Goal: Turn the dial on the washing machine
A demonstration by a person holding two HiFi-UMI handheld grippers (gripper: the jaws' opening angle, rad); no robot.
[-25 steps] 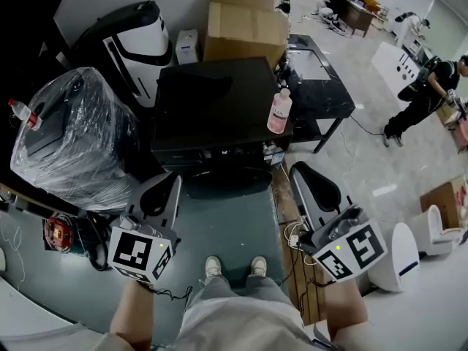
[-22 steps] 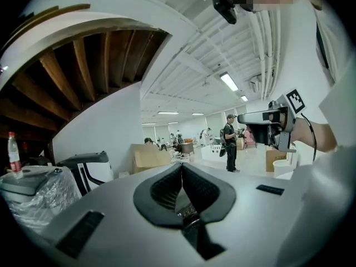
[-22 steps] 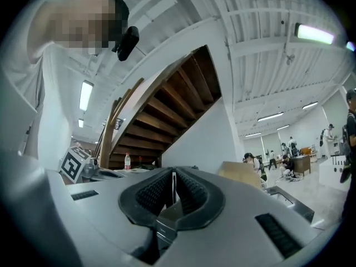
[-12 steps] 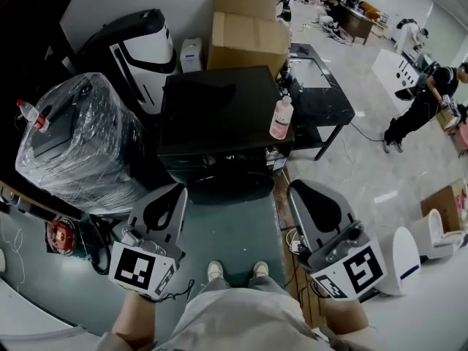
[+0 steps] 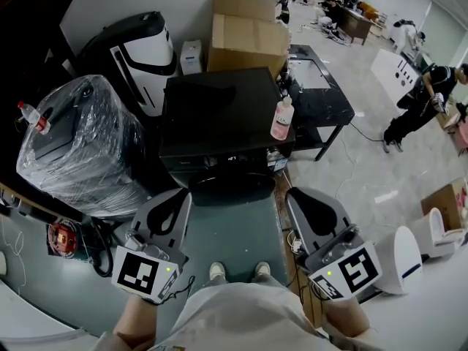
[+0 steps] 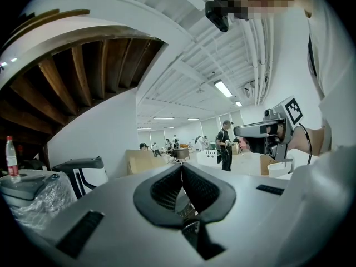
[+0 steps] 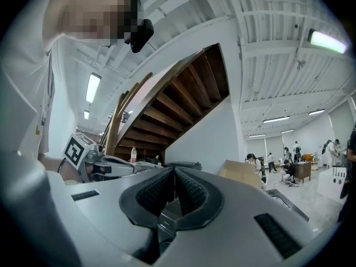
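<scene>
Straight ahead of the person, across a green floor mat (image 5: 230, 232), stands the washing machine (image 5: 219, 112). It is black with a flat top, and its front panel and round door face the near side. The dial cannot be picked out, because the front panel is dark and small in the head view and neither gripper view shows it.

A pink bottle (image 5: 281, 119) stands upright on the machine's top, at the near right corner. A cardboard box (image 5: 245, 28) sits behind the machine on the far side. Left of the machine is a plastic-wrapped bundle (image 5: 77, 141) with a water bottle (image 5: 33, 115) on its left edge. A low black table (image 5: 318, 86) is to the right.

Position of left gripper (image 5: 178, 198): level, near and left of the machine's front, not touching it. Its jaws sit pad against pad with nothing between them.

Position of right gripper (image 5: 296, 196): level, near and right of the machine's front, not touching it. Its jaws are likewise pressed together and hold nothing.

The two grippers are well apart, one on each side of the person's shoes (image 5: 217, 270), with their marker cubes facing up.

At far right, a person (image 5: 420, 101) in dark clothes bends over on the pale floor.
</scene>
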